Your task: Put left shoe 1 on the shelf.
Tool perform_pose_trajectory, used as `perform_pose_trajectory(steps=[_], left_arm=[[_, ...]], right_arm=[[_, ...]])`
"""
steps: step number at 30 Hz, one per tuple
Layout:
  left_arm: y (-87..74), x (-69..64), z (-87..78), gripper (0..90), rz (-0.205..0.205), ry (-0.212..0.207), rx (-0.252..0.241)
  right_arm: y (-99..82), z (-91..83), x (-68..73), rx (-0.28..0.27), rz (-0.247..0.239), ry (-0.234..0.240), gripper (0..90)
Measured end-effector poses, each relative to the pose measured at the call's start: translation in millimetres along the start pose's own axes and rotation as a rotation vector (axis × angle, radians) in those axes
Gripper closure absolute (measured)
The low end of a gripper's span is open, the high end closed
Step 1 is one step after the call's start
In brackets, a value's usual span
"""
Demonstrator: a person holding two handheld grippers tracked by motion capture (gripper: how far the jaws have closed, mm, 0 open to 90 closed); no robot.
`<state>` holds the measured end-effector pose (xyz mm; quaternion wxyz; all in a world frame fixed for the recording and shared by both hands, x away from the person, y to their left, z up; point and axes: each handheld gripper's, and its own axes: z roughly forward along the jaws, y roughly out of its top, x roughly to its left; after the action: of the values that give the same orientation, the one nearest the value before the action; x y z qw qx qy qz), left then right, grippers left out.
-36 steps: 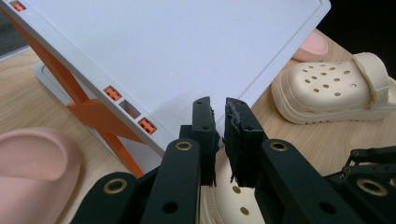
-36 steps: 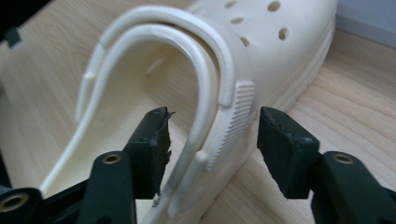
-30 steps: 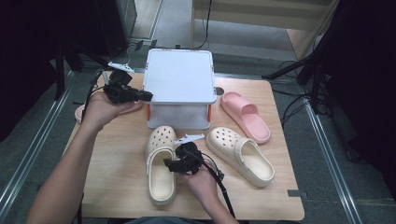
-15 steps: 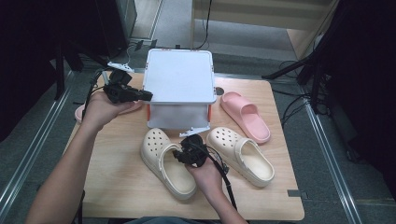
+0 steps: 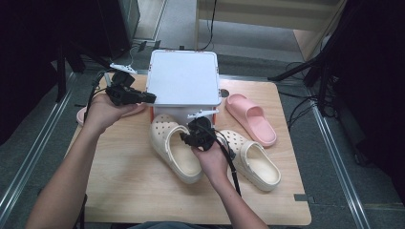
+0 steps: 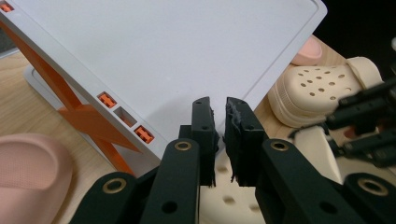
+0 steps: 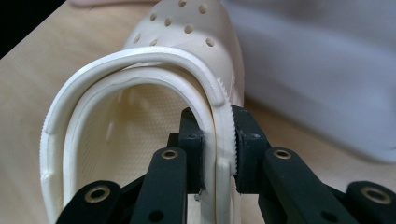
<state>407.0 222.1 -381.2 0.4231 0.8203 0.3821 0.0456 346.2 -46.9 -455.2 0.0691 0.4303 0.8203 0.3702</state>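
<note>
At the near middle of the wooden table (image 5: 124, 191), the right gripper (image 5: 198, 135) is clenched on the side wall of the left cream clog (image 5: 174, 148). In the right gripper view the clog's rim (image 7: 223, 140) sits pinched btwn both pads, one jaw inside the shoe, one outside, w/ the heel strap folded fwd along the opening. Jaws have just been closing, w/ that wall between them. The clog lies angled, toe pointing up-left toward the box, heel toward the person.

Just right of it lies the second cream clog (image 5: 250, 157), near the right hand, toe also pointing away. Cable from the right gripper trails across btwn the two shoes.

Further back, the white storage box (image 5: 184, 83) w/ orange clips stands centre-rear, directly ahead of the held clog's toe. Right of the box, a pink slide (image 5: 250, 119) lies on the table, apart from the clogs. Another pink slide (image 5: 86, 114) lies at the left edge, partly hidden under the left hand.

The left gripper (image 5: 138, 97) is held at the box's left side, tips at the lid's edge; its jaws are nearly together w/ nothing btwn the pads, hovering over the lid (image 6: 163, 51).
</note>
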Motion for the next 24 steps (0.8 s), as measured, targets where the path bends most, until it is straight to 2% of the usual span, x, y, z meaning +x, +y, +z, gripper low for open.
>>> perform_pose_trajectory(steps=[1,4,5,7,11,15,18,19,24], left_arm=[[-0.1,0.5,0.0,81.8,0.0,-0.004,-0.001],[-0.3,0.9,0.1,81.7,-0.001,-0.008,-0.003],[-0.5,1.2,0.2,81.8,0.002,-0.011,-0.004],[-0.5,1.4,0.1,81.8,0.002,-0.012,-0.005],[-0.6,1.3,0.1,81.7,0.004,-0.011,-0.005],[-0.7,1.4,0.1,81.7,0.006,-0.012,-0.005],[-0.7,1.4,0.0,81.7,0.007,-0.011,-0.005],[-0.7,1.5,0.0,81.7,0.008,-0.012,-0.005],[-0.8,1.4,0.0,81.7,0.008,-0.011,-0.005]], right_arm=[[6.4,3.9,-5.4,-0.008,0.011,-0.018,77.7],[12.1,7.8,-8.4,-0.013,0.013,-0.039,77.6],[17.9,12.0,-10.1,-0.02,0.0,-0.061,77.6],[22.5,17.3,-12.9,-0.023,0.011,-0.08,77.6],[25.9,27.8,-18.7,-0.031,0.047,-0.086,77.5],[25.0,36.0,-17.6,-0.026,0.041,-0.108,77.2],[23.3,39.5,-18.1,-0.016,0.047,-0.105,76.8],[21.4,41.4,-19.4,-0.007,0.066,-0.083,76.1],[18.1,39.6,-18.7,-0.026,0.054,-0.069,72.2]])
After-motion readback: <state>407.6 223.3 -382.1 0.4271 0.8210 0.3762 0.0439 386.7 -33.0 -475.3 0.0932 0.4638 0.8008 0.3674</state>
